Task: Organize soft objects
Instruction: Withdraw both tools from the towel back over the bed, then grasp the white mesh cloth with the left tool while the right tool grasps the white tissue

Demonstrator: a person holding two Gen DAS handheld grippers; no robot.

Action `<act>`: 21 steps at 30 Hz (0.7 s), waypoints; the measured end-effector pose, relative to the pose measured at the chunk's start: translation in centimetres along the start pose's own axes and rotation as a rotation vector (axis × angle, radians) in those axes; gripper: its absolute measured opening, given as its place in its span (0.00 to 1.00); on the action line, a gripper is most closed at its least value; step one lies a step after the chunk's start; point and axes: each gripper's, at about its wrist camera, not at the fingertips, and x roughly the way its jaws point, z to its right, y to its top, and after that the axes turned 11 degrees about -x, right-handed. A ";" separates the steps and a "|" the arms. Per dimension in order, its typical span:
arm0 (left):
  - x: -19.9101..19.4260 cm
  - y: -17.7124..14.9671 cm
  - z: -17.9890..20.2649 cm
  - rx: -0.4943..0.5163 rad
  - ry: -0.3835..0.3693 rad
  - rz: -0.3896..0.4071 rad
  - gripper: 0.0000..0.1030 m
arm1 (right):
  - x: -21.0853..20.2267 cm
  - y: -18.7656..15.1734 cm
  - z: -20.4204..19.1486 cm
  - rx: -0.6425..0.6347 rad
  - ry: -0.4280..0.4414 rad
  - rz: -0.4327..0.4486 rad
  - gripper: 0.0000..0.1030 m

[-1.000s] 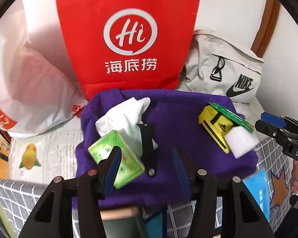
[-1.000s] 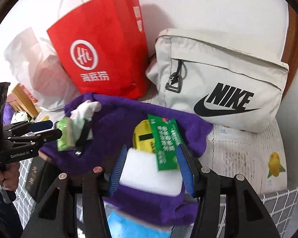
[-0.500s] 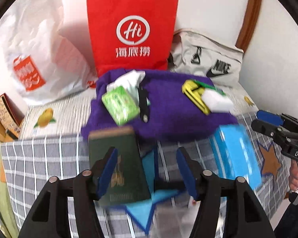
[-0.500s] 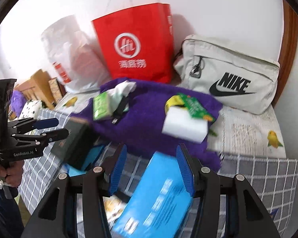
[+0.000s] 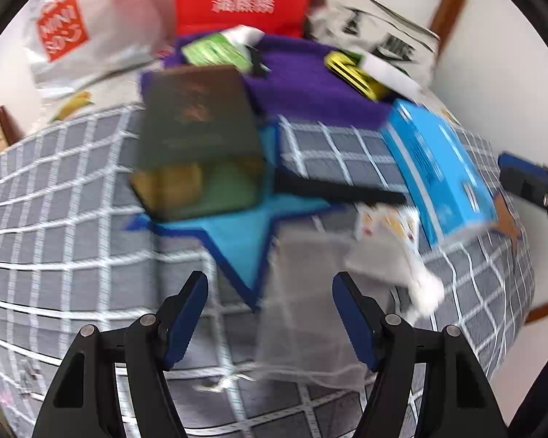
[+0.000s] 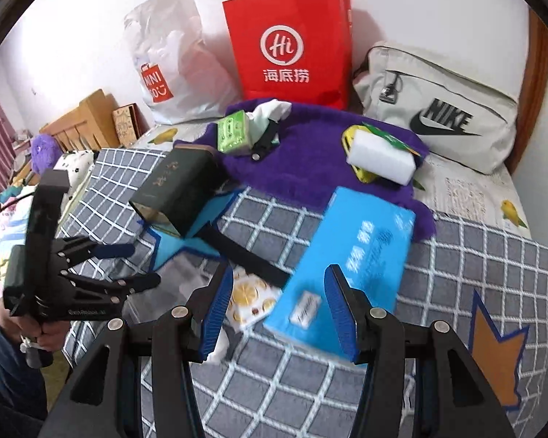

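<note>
A purple fluffy cloth [image 6: 310, 160] lies at the back of the checked bed [image 6: 475, 255]. On it rest a green tissue pack [image 6: 233, 133] with a white tissue, a white sponge [image 6: 381, 160] and a yellow item [image 6: 350, 138]. A blue tissue box [image 6: 350, 259] lies in front of my right gripper [image 6: 277, 306], which is open and empty. My left gripper [image 5: 270, 314] is open and empty above a sheer mesh pouch [image 5: 303, 299]; it also shows in the right wrist view [image 6: 142, 266]. The left wrist view is blurred.
A dark green box [image 6: 179, 186] sits on a blue star patch [image 6: 186, 244]. A black strap [image 6: 244, 255] and a lemon-print pack [image 6: 250, 299] lie mid-bed. A red paper bag [image 6: 292, 43], white plastic bag [image 6: 171, 69] and grey Nike bag [image 6: 442, 109] line the wall.
Both grippers have pulled back from the purple cloth toward the front of the bed. The white sponge has been let go and lies on the cloth.
</note>
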 end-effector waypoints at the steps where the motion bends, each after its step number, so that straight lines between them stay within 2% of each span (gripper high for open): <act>1: 0.3 -0.6 0.3 0.021 -0.022 -0.004 0.67 | -0.3 -0.5 0.0 0.008 -0.003 0.001 0.50; 2: 0.5 -1.2 0.7 0.051 -0.046 -0.009 0.68 | -0.5 -0.9 0.0 0.016 -0.004 0.002 0.50; 5: 0.8 -2.4 2.2 0.129 -0.034 0.006 0.79 | -0.8 -2.3 0.2 0.039 -0.005 -0.004 0.50; 9: 1.3 -3.1 3.5 0.177 -0.035 0.004 0.91 | -0.8 -3.9 0.4 0.060 -0.004 -0.017 0.50; 12: 1.9 -3.7 4.3 0.220 0.022 0.024 0.91 | -0.6 -4.8 0.4 0.067 0.001 -0.030 0.50; 15: 2.0 -3.9 4.5 0.235 0.039 0.057 0.90 | -0.3 -5.4 0.3 0.068 0.006 -0.039 0.50; 17: 1.9 -3.9 4.4 0.237 0.045 0.080 0.81 | 0.0 -5.7 0.2 0.070 0.017 -0.043 0.50; 19: 1.5 -3.6 4.1 0.218 0.044 0.094 0.52 | 0.3 -5.8 -0.1 0.070 0.030 -0.047 0.50; 21: 1.3 -3.2 3.5 0.202 0.057 0.097 0.39 | 0.5 -5.8 -0.6 0.059 0.047 -0.047 0.50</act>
